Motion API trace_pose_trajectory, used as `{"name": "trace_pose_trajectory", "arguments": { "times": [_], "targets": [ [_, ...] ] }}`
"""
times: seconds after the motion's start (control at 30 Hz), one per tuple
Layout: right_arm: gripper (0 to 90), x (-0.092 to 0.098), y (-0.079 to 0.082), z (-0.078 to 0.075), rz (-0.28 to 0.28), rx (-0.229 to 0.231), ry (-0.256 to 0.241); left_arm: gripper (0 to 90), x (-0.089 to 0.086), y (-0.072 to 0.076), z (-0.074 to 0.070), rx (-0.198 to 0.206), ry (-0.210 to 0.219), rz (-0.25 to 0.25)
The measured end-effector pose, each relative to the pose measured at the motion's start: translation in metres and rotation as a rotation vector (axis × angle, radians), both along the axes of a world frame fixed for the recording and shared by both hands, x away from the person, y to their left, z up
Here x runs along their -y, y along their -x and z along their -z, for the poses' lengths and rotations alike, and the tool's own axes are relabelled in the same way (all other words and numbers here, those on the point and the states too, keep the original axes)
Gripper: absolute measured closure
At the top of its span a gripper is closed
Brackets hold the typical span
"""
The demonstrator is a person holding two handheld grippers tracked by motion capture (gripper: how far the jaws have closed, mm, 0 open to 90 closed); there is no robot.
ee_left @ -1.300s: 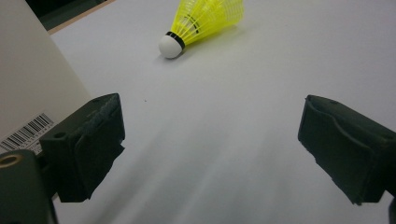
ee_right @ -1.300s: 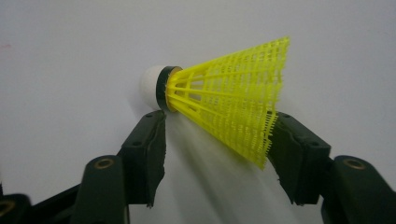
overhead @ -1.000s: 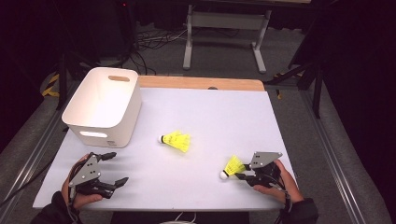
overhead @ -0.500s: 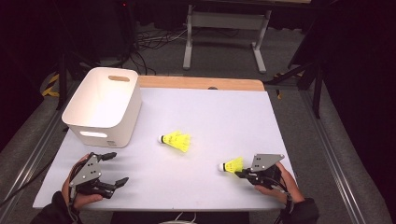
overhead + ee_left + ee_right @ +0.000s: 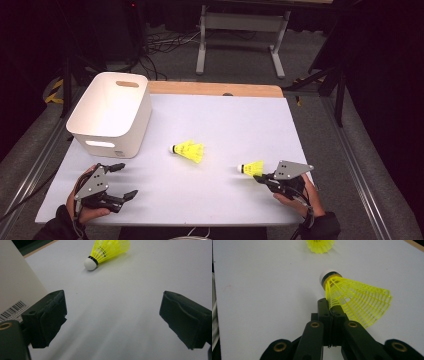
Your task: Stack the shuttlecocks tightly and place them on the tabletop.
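One yellow shuttlecock (image 5: 189, 150) with a white cork lies on its side in the middle of the white table (image 5: 225, 120); it is also ahead of the left jaws (image 5: 107, 251) and at the top edge of the right gripper view (image 5: 320, 245). My right gripper (image 5: 260, 176) at the front right is shut on the mesh skirt of a second yellow shuttlecock (image 5: 251, 168), pinching its edge (image 5: 357, 300), cork pointing away. My left gripper (image 5: 122, 181) rests at the front left, wide open (image 5: 112, 317) with nothing between its jaws.
A white plastic bin (image 5: 110, 112) with handle cut-outs stands at the back left; its wall with a barcode label (image 5: 12, 285) is close beside the left jaw. A wooden strip (image 5: 215, 89) runs along the table's far edge. Metal stand legs (image 5: 240, 30) and cables lie beyond.
The right gripper has carried its shuttlecock slightly up and away from the front edge. The left gripper and the middle shuttlecock have not moved.
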State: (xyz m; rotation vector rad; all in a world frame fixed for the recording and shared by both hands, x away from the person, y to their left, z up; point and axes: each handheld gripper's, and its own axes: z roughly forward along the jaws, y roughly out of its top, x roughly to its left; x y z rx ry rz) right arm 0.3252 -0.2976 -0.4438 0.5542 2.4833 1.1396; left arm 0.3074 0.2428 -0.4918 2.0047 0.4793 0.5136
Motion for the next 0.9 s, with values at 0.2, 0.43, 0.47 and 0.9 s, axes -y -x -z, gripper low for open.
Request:
{"name": "trace_pose_trajectory", "arguments": {
  "times": [0.2, 0.43, 0.47, 0.9],
  "targets": [
    [89.6, 0.0013, 0.0001, -0.0016, 0.027, 0.023, -0.013, 8.2, -0.0006, 0.0001, -0.0004, 0.002, 0.002, 0.001],
    [89.6, 0.0014, -0.0008, -0.0035, 0.049, 0.042, -0.028, 8.2, -0.0005, 0.0002, -0.0006, 0.005, 0.001, 0.0],
    [89.6, 0.0012, -0.0009, -0.0037, 0.051, 0.043, -0.032, 8.2, -0.0005, 0.0002, -0.0006, 0.005, 0.002, 0.0],
    [89.6, -0.0073, -0.0051, -0.0029, 0.064, 0.059, -0.041, 8.1, -0.0006, 0.0001, -0.0007, 0.006, 0.004, 0.001]
  ]
}}
